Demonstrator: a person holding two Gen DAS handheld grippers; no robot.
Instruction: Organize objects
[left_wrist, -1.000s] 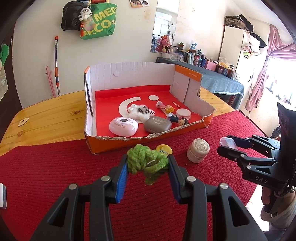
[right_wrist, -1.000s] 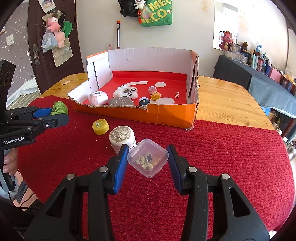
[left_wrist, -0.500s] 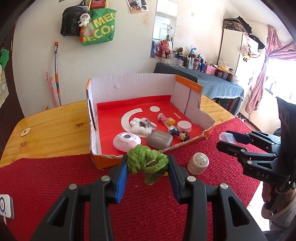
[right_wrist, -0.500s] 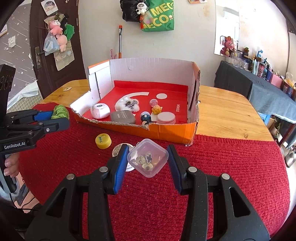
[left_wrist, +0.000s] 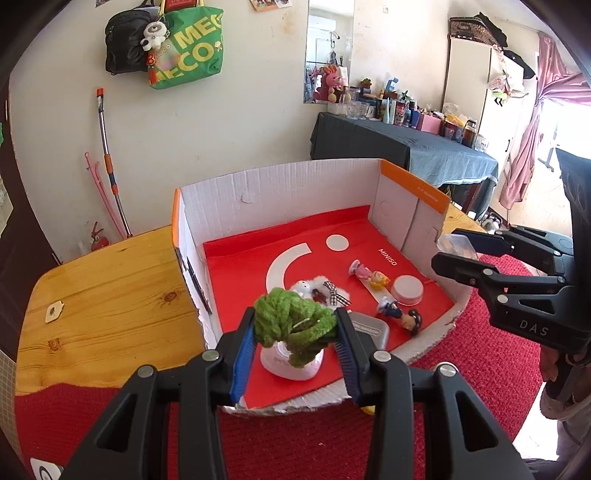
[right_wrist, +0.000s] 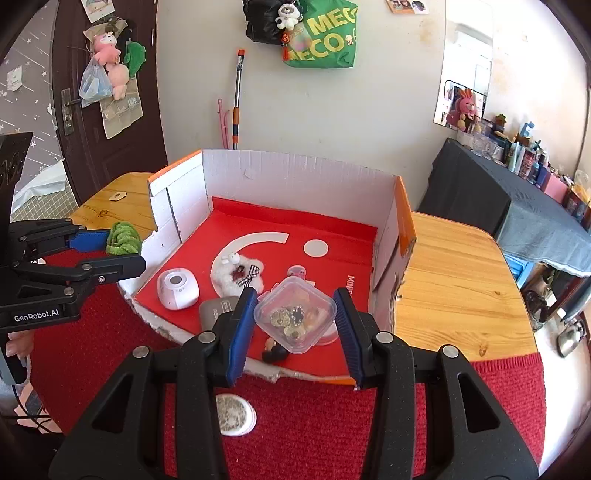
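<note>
Both loaded tongs (left_wrist: 295, 332) nearer box (left_wrist: 280, 184)

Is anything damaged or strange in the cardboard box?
Yes. The cardboard box has a torn, ragged front edge, cut much lower than the other walls. The toys inside lie loosely, some figurines tipped on their sides.

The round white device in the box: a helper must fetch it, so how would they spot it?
Look in the open cardboard box on the table. Near its torn front left corner, beside the fluffy white plush, lies the white device: smooth, rounded, with a grey circle on top.
</note>
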